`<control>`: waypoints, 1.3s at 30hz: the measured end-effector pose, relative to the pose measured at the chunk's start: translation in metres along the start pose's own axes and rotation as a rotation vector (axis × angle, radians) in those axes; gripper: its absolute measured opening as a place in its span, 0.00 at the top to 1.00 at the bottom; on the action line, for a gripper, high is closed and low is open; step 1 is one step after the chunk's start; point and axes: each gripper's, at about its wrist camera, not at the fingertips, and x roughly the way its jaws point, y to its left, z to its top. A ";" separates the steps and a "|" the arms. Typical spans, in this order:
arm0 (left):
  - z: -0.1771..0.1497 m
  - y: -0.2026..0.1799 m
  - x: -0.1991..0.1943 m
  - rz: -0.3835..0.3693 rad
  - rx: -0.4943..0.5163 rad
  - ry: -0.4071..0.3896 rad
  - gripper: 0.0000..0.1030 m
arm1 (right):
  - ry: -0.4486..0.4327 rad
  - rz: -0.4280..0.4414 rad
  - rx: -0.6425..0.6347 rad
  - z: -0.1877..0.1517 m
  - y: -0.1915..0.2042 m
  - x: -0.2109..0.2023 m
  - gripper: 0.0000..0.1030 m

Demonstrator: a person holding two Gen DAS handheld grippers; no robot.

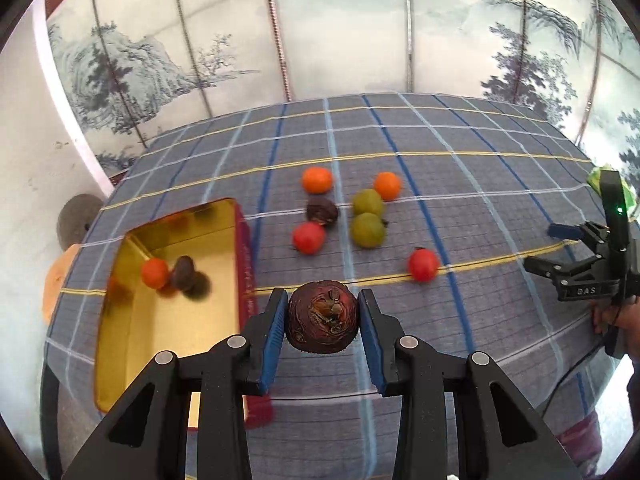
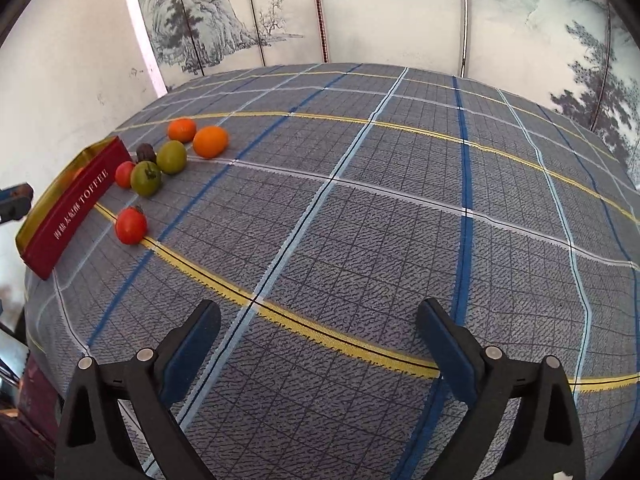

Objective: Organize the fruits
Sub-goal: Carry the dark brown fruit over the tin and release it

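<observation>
The left gripper [image 1: 322, 322] pinches a dark, wrinkled brown fruit [image 1: 322, 316] between its blue pads, just to the right of the red toffee tin [image 1: 245, 248]. Inside the tin's gold interior lie a red fruit [image 1: 154, 272] and a dark one [image 1: 183, 272]. Right of the tin, on the plaid tablecloth [image 1: 480, 184], sit two orange, two green, two red fruits and another dark one. The right gripper [image 2: 320, 332] hangs spread wide over bare cloth with nothing between its jaws, well right of the tin [image 2: 72, 216].
</observation>
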 end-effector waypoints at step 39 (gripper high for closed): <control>-0.032 0.126 0.069 0.235 -0.112 0.131 0.64 | 0.039 -0.089 -0.035 0.001 0.008 0.006 0.01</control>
